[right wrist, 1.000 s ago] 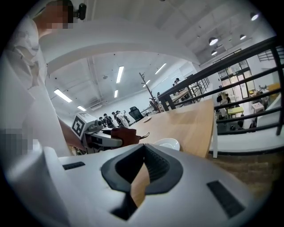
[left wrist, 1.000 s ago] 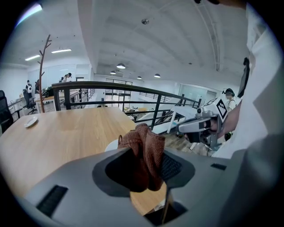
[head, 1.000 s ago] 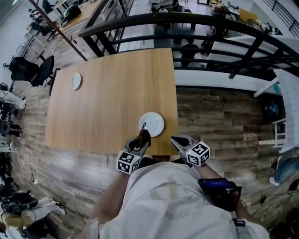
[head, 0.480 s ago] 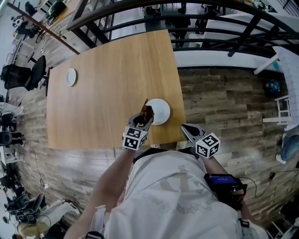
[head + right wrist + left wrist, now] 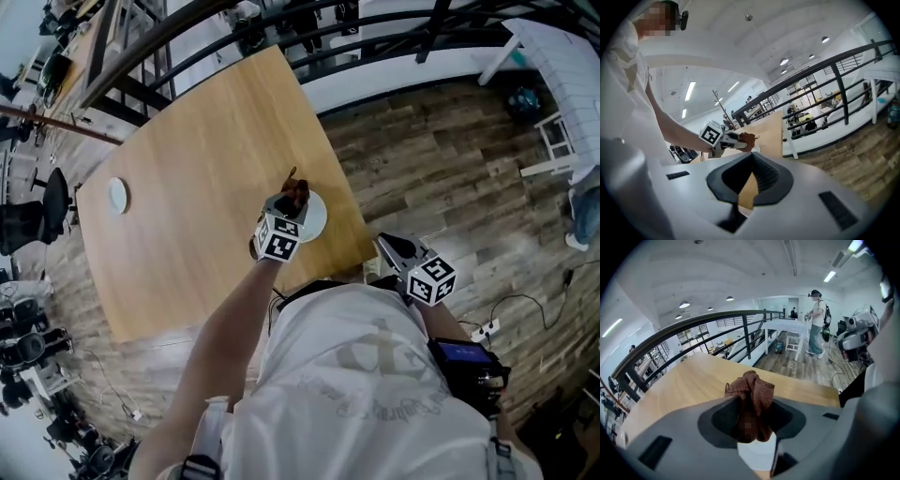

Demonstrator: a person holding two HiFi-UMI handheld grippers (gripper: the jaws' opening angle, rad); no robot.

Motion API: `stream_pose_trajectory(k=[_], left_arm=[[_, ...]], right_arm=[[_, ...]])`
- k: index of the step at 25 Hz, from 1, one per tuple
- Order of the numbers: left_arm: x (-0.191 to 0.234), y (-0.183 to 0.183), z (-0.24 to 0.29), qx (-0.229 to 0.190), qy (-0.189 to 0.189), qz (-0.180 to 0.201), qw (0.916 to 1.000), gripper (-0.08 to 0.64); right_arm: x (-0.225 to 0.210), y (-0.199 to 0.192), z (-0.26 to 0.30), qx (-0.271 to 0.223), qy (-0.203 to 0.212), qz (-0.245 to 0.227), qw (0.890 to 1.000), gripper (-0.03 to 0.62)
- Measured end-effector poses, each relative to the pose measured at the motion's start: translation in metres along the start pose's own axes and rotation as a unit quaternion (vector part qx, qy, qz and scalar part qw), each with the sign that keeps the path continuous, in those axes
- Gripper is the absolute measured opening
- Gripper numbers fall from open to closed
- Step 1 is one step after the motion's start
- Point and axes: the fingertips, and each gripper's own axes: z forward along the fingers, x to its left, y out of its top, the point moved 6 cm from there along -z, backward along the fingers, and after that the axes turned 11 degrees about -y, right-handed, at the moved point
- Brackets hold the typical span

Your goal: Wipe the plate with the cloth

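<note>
While over plate (image 5: 318, 218), left gripper (image 5: 292, 198) tight on cloth (image 5: 753, 388); right gripper (image 5: 386, 246) closed.

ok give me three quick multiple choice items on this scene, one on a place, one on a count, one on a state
1. Where is the cloth?
A. in the left gripper, over the near plate
B. draped on the railing
C. on the floor

2. How many white plates lie on the table?
A. one
B. two
C. four

3. How do the right gripper jaws stand?
A. clamped on a plate
B. together, holding nothing
C. wide apart round a cup

Answers:
1 A, the left gripper view shows the brown cloth pinched between the jaws with white plate just below.
2 B, the head view shows the near plate and a far plate.
3 B, the right gripper view shows the tips meeting with nothing between.
</note>
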Motion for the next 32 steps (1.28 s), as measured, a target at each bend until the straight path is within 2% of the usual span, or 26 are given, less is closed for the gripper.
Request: stream_pose_trajectory(k=[4,7,21,25,32], left_arm=[[-0.004,0.009,0.015,0.023,-0.012,0.028,0.9993,0.169],[-0.002,0.008,0.017,0.033,-0.010,0.030,0.9990,0.169],[0.010,-0.042,-0.030,0.045,0.035,-0.042,0.9975,0.169],[0.003,-0.038,-0.026,0.047,0.028,-0.031,0.9980,0.169],[-0.010,-0.006,0.001,0.041,-0.010,0.010,0.9990,0.169]], right_arm=[[-0.003,-0.004,-0.004,-0.005,-0.013,0.014,1.000,0.014],[0.000,-0.002,0.003,-0.004,-0.005,0.011,1.000,0.012],[0.010,0.007,0.033,0.020,0.052,-0.017,0.998,0.014],[0.010,0.005,0.029,0.022,0.050,-0.013,0.998,0.014],[-0.003,0.000,0.017,0.019,0.023,0.009,1.000,0.014]])
